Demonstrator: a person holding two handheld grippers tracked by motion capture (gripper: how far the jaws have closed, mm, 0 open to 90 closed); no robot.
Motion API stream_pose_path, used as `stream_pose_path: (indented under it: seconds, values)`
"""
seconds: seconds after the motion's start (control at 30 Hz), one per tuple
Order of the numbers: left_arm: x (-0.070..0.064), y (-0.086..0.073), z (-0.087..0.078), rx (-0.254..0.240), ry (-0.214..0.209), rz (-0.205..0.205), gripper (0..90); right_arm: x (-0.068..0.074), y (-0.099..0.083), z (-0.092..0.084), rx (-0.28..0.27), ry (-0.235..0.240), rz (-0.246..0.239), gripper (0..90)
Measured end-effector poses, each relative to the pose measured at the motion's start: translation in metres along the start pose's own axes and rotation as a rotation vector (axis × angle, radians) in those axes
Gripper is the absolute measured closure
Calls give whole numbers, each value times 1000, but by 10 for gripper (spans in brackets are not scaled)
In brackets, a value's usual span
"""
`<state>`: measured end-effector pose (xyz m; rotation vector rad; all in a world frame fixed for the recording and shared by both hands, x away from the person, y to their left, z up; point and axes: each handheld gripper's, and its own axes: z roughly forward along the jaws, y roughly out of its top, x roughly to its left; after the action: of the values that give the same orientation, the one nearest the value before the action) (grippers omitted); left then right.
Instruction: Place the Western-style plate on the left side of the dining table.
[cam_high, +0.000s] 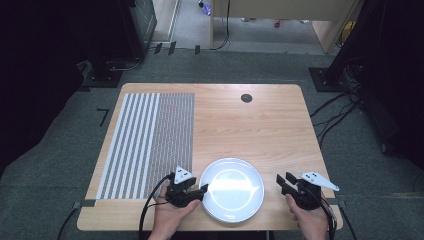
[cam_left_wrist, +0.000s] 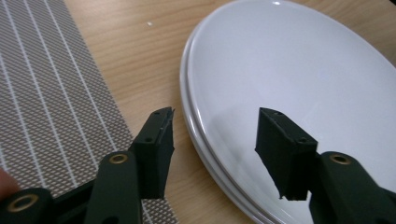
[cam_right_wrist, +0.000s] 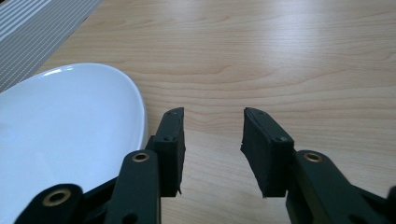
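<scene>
A white plate (cam_high: 235, 167) lies near the front edge of the wooden table (cam_high: 250, 125). My left gripper (cam_high: 202, 190) is at the plate's left rim and is open. In the left gripper view the left gripper (cam_left_wrist: 217, 116) straddles the rim of the plate (cam_left_wrist: 289, 70), one jaw over the wood and the other over the plate, with neither pad touching it. My right gripper (cam_high: 283, 179) hovers open a little to the right of the plate. The right gripper (cam_right_wrist: 212, 114) has only bare wood between its jaws, and the plate (cam_right_wrist: 70, 121) lies off to its left.
A grey striped placemat (cam_high: 150, 140) covers the table's left part, close to the plate's left side (cam_left_wrist: 46, 93). A round black cable hole (cam_high: 246, 98) sits near the far edge. Bare wood stretches beyond the plate.
</scene>
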<state>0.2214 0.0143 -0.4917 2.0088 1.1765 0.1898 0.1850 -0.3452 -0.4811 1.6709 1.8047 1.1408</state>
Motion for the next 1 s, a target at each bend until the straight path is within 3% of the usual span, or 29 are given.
stream_pose_path:
  seconds: [0.17, 0.27, 0.67, 0.8, 1.0]
  values:
    - [-3, -2, 3, 18, 15, 23, 569, 6, -3, 2, -7, -17, 7, 648]
    - [-1, -2, 2, 14, 4, 12, 605, 9, -5, 5, -15, 23, 15, 676]
    - [0, -2, 0, 18, 0, 13, 637, 22, -10, 13, 49, 85, 9, 689]
    - [-1, -3, 0, 18, -13, 6, 632, 24, -12, 16, 76, 134, 59, 744]
    - [0, -3, 0, 17, -38, -6, 615, 27, -18, 23, 108, 157, 69, 778]
